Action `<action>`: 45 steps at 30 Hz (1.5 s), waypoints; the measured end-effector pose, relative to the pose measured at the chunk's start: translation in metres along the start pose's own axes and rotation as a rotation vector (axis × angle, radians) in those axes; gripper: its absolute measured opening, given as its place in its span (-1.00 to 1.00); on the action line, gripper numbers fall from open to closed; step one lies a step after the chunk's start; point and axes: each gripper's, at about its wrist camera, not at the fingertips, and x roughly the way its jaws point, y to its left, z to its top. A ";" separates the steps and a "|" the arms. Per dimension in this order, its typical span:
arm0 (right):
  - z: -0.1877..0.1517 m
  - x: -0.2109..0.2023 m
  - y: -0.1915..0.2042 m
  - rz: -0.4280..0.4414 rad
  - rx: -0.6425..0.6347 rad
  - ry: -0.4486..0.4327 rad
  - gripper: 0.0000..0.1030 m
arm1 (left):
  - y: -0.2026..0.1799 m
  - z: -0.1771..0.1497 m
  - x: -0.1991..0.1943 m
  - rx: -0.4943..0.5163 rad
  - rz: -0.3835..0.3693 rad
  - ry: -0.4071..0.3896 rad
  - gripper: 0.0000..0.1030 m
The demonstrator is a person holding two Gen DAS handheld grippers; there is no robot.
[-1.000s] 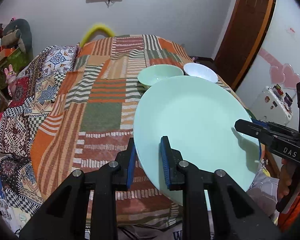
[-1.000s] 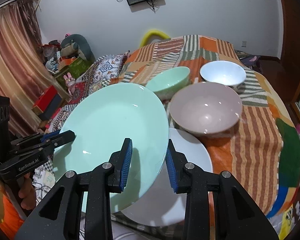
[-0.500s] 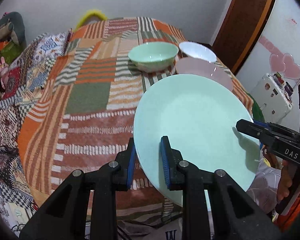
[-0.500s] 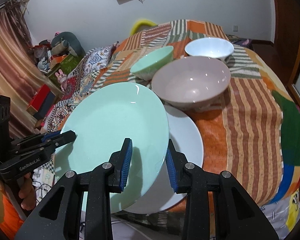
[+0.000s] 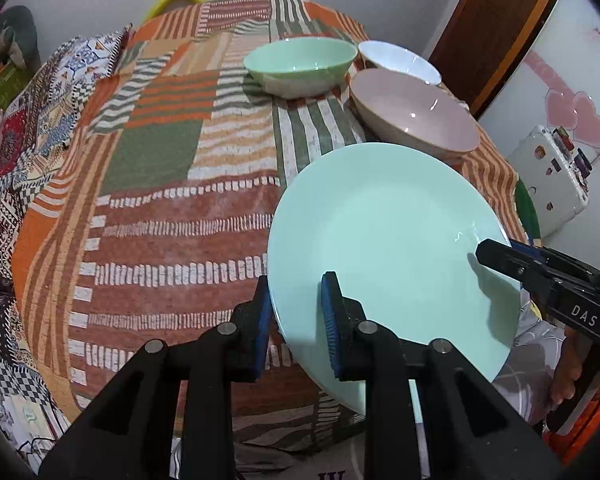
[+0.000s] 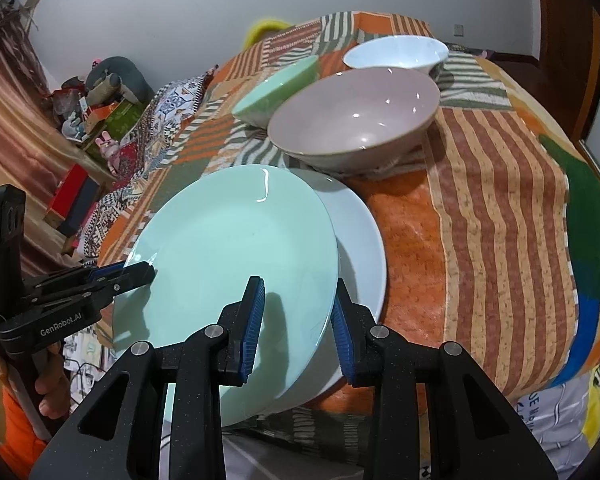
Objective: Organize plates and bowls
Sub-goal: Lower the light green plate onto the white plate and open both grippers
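Lowered since a second ago, the mint plate (image 6: 236, 264) now overlaps the white plate (image 6: 360, 240). Left gripper (image 5: 296, 316) and right gripper (image 6: 296, 320) both clamp its rim; pink bowl (image 6: 352, 120) at twelve o'clock.

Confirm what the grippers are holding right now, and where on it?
Both hold the mint-green plate by its rim: left gripper on the near-left edge, right gripper on the opposite edge, over the white plate.
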 end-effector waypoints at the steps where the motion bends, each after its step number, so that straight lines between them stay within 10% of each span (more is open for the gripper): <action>1: -0.001 0.001 0.000 -0.001 0.004 0.002 -0.42 | -0.001 0.000 0.003 -0.001 -0.001 0.007 -0.56; 45: -0.001 0.003 -0.007 -0.032 -0.010 -0.001 -0.38 | -0.015 0.018 0.029 0.060 0.045 0.042 -0.53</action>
